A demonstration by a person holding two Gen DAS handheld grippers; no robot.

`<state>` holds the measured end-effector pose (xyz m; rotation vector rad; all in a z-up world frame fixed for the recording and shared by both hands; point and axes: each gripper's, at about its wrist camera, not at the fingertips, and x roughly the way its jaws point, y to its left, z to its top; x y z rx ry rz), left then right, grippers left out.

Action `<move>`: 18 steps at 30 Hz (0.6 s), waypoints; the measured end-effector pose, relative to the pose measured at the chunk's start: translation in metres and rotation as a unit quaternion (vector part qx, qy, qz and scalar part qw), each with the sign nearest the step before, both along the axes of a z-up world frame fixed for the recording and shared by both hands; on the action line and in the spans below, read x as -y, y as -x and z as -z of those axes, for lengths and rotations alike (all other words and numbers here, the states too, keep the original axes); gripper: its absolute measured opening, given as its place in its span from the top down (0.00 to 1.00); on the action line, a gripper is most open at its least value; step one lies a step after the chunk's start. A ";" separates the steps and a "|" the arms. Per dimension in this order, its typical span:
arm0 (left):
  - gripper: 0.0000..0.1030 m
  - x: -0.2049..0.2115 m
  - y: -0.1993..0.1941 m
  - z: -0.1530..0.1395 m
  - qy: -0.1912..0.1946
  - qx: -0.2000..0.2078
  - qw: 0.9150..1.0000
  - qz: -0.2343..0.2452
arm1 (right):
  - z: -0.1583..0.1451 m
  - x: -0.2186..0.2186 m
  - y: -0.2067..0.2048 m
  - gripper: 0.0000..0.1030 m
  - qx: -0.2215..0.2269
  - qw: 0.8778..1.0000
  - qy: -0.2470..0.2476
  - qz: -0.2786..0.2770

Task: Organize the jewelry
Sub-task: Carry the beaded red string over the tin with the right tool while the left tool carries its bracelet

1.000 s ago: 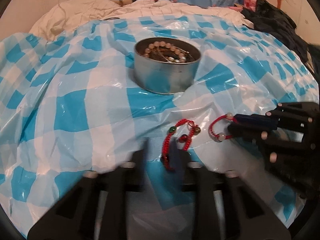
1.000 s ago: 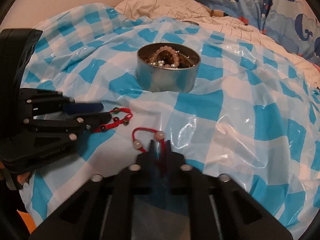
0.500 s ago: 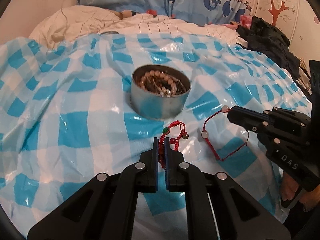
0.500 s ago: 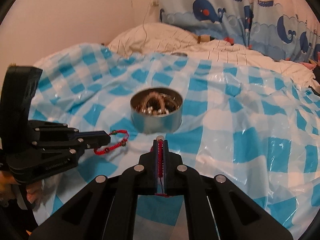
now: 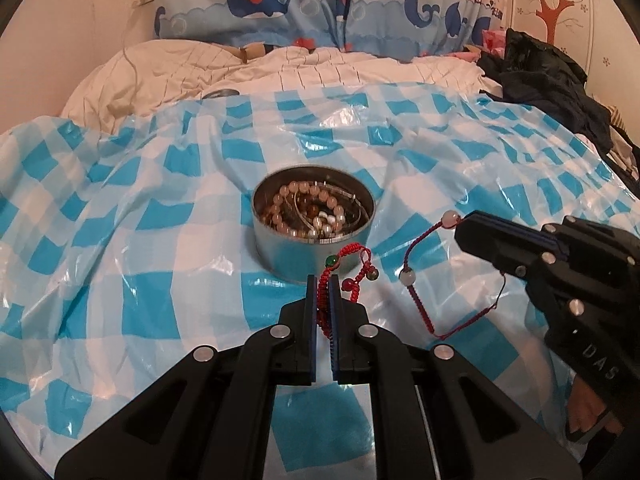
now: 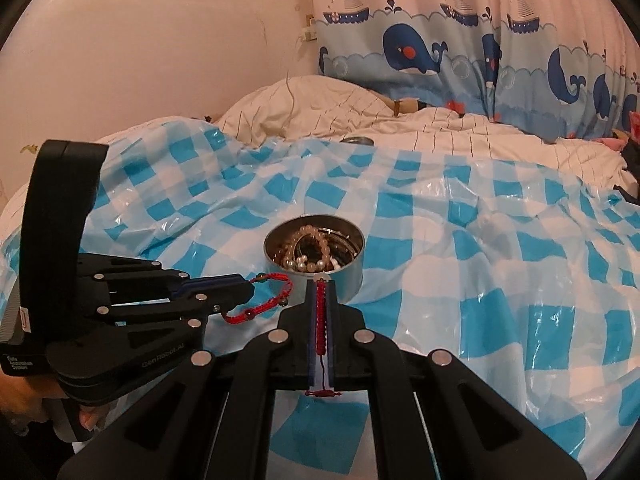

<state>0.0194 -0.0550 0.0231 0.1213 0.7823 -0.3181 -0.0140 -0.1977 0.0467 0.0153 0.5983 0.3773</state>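
A round metal tin (image 5: 316, 254) (image 6: 352, 276) full of bead bracelets sits on the blue-and-white checked plastic sheet (image 5: 120, 264). My left gripper (image 5: 323, 280) (image 6: 250, 290) is shut on a red braided bracelet with green and dark beads (image 5: 352, 266) (image 6: 262, 304), lifted just in front of the tin. My right gripper (image 6: 321, 282) (image 5: 460, 228) is shut on a red cord bracelet with pale beads (image 5: 416, 284) (image 6: 321, 312), which hangs in a loop to the right of the tin, off the sheet.
The sheet covers a bed with a white quilt (image 5: 200, 68) behind it and whale-print fabric (image 6: 440, 56) along the wall. Dark clothing (image 5: 552, 84) is piled at the far right. A small metal lid (image 6: 357, 141) lies beyond the sheet. A hand (image 6: 86, 416) holds the left gripper.
Both grippers have risen from the sheet, each lifting its red bracelet. The views tilted up, so the tin now sits lower and farther in both views.
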 end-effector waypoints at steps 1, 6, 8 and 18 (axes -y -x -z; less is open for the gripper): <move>0.96 0.000 -0.001 -0.003 0.003 0.004 1.000 -0.002 | -0.001 0.000 -0.001 0.96 0.003 1.000 -0.001 0.001; 0.96 0.002 -0.009 -0.017 0.009 0.018 1.000 -0.006 | -0.010 -0.004 -0.007 0.96 0.036 0.999 -0.010 -0.002; 0.96 0.003 -0.012 -0.021 0.007 0.024 1.000 -0.006 | -0.012 -0.006 -0.012 0.96 0.042 0.999 -0.012 -0.005; 0.96 -0.001 -0.036 -0.024 0.016 0.021 0.999 -0.017 | -0.017 -0.012 -0.021 0.96 0.058 0.998 -0.011 -0.013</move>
